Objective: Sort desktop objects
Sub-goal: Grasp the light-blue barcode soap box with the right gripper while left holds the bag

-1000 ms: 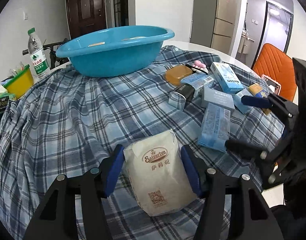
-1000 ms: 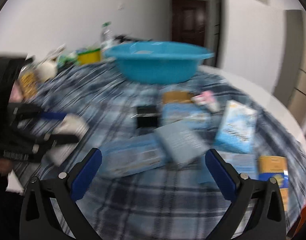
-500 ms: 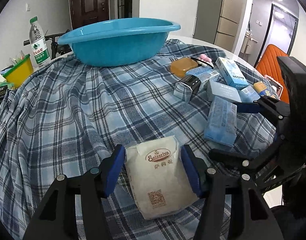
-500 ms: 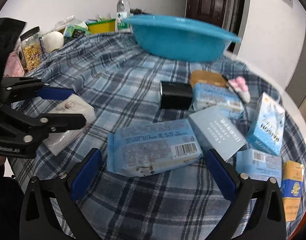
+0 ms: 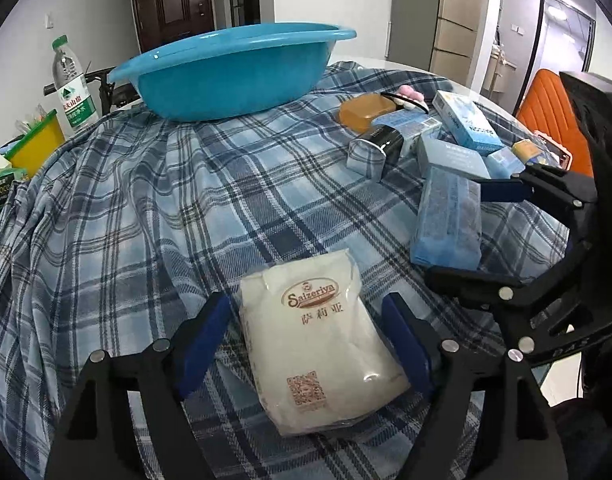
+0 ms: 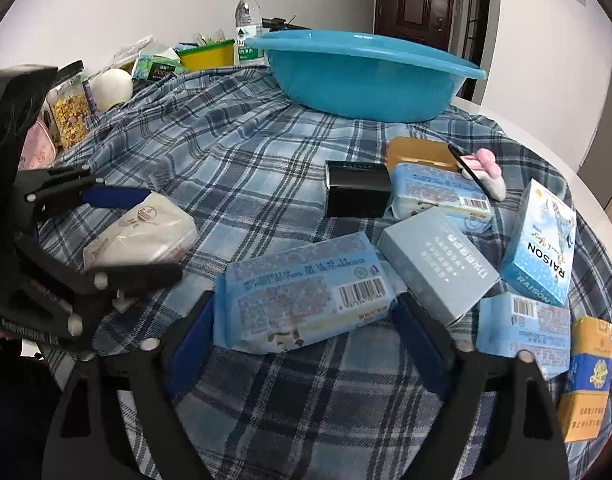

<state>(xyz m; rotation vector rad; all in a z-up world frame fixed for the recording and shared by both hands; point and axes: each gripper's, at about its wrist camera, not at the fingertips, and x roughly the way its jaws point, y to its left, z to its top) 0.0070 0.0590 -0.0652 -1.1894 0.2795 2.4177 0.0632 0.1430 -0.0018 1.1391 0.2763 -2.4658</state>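
A white Saizeriya packet (image 5: 318,332) lies on the plaid cloth between the fingers of my left gripper (image 5: 306,340), which is open around it with small gaps on both sides. The packet also shows in the right wrist view (image 6: 142,236). My right gripper (image 6: 302,340) is open around a light blue wipes pack (image 6: 302,288), which shows in the left wrist view (image 5: 446,220) too. A large blue basin (image 5: 234,72) stands at the far side of the table, also in the right wrist view (image 6: 366,76).
Right of the wipes pack lie a grey-blue box (image 6: 438,264), a RAISON box (image 6: 542,248), another blue pack (image 6: 522,332), a yellow box (image 6: 586,380), a black box (image 6: 358,192) and an amber box (image 5: 366,108). A water bottle (image 5: 72,84) and yellow tub (image 5: 38,144) stand at left.
The right gripper has moved forward so its fingers now flank the wipes pack. The left gripper has opened slightly around the white packet.
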